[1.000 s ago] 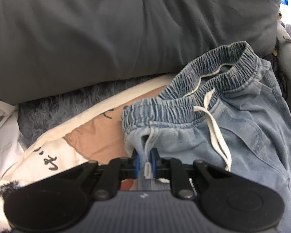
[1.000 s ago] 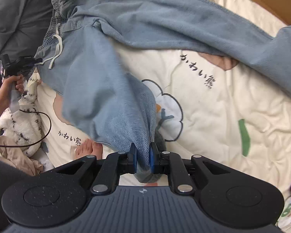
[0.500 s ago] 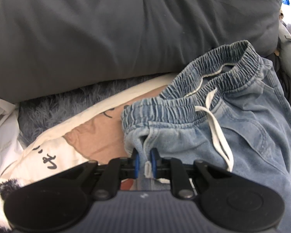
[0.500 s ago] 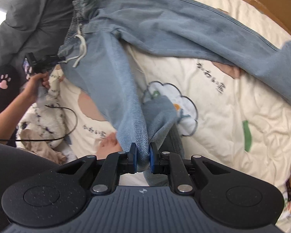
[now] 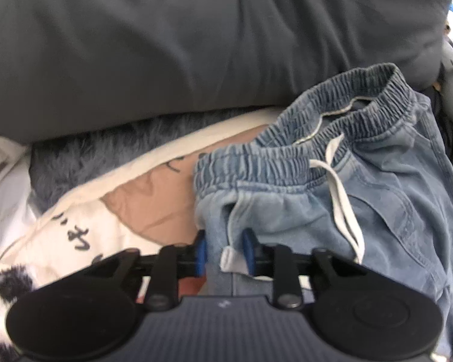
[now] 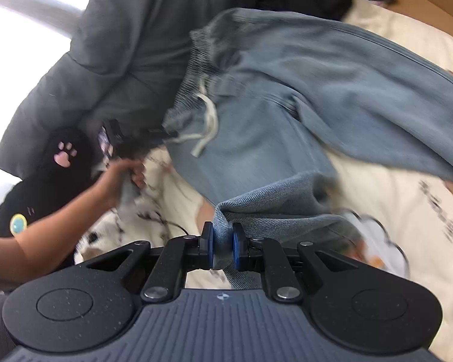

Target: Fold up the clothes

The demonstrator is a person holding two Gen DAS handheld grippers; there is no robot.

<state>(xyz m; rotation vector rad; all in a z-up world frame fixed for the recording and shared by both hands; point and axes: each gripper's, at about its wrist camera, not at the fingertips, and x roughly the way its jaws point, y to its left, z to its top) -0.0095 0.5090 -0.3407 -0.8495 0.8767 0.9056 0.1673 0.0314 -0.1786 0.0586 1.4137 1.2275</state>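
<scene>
Our right gripper (image 6: pixel 221 246) has carried the trouser hem toward the waistband, jaws clamped on denim, while our left gripper (image 5: pixel 223 252) has just been opening around the jeans (image 5: pixel 377 211) on the bed (image 6: pixel 407 211), so the lengthwise fold nears completion.

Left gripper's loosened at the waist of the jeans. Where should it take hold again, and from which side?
Judging by the pose, regrip the elastic waistband at its near corner, just beyond the left gripper, whose jaws have just been opening with denim between them. Come from the open edge over the cream quilt: the gathered band is thick and lies flat there. Avoid the loose drawstring.
</scene>
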